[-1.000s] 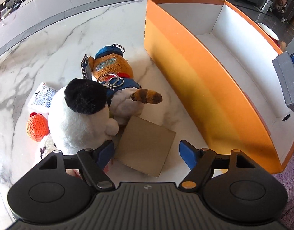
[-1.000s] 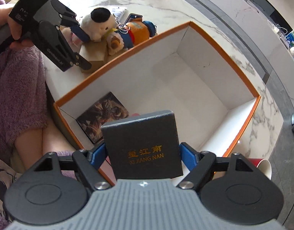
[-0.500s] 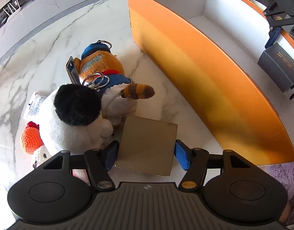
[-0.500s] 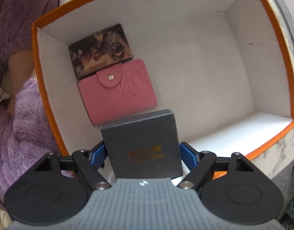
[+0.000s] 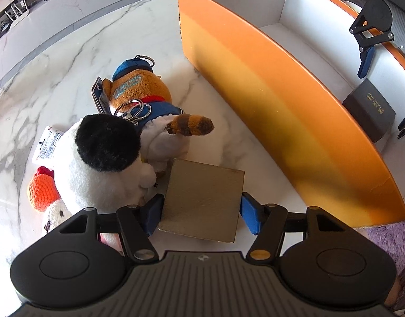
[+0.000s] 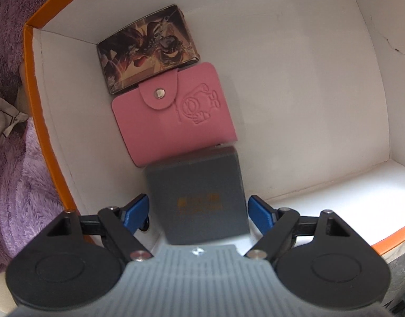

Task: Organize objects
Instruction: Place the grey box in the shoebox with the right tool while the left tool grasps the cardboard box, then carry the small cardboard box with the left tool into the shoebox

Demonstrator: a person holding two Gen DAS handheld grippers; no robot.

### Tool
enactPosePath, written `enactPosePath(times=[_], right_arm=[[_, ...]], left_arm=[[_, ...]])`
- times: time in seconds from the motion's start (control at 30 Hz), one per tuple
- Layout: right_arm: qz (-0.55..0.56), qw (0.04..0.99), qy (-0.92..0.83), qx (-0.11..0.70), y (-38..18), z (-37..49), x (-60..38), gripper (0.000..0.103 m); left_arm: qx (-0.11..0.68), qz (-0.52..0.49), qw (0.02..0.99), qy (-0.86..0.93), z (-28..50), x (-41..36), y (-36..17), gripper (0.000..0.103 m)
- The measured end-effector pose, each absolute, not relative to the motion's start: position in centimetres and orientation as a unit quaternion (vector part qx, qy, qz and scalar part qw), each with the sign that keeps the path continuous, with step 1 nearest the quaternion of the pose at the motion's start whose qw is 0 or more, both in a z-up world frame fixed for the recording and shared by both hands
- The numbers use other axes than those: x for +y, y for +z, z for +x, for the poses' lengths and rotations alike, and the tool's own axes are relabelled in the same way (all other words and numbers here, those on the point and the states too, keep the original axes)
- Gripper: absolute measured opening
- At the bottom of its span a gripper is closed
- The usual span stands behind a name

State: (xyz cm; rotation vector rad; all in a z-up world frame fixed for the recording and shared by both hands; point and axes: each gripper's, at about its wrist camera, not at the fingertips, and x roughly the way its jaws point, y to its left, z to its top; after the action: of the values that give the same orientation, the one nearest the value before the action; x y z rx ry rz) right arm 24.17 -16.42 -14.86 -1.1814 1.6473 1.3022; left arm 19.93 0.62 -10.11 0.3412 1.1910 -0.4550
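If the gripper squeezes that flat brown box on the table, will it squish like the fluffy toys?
Probably not. The brown box has straight edges and sharp corners, so it looks stiff. Its flat sides likely suit the left gripper. It shouldn't roll.

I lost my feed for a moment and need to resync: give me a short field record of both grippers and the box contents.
left gripper: shut on tan square box, on the marble table
right gripper: open, fingers just widened, clear of dark grey box
orange box: holds picture card box, pink wallet, dark grey box, in a row
still outside: plush toys
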Motion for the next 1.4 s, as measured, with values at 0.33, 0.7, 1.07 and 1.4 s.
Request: enactPosePath(times=[0.33, 0.7, 1.07, 1.4], right_arm=[[-0.451, 0.446, 0.476, 0.609, -14.1, 26.0, -17.2, 0.044], [-0.479, 0.485, 0.450, 0.577, -15.0, 25.4, -18.1, 0.030], [-0.466, 0.462, 0.485, 0.578, -15.0, 23.1, -19.3, 0.020], [-0.398, 0.579, 0.449, 0.552, -10.7, 24.2, -21.6, 0.021]], left_arm=[[0.542, 0.121, 0.806, -0.206, 19.1, 1.8, -8.7, 0.072], [0.496, 0.081, 0.835, -0.226, 18.6, 1.6, -3.6, 0.072], [0.453, 0.088, 0.848, -0.259, 18.7, -0.9, -0.5, 0.072], [0.426, 0.099, 0.841, -0.320, 19.2, -5.6, 1.2, 0.072]])
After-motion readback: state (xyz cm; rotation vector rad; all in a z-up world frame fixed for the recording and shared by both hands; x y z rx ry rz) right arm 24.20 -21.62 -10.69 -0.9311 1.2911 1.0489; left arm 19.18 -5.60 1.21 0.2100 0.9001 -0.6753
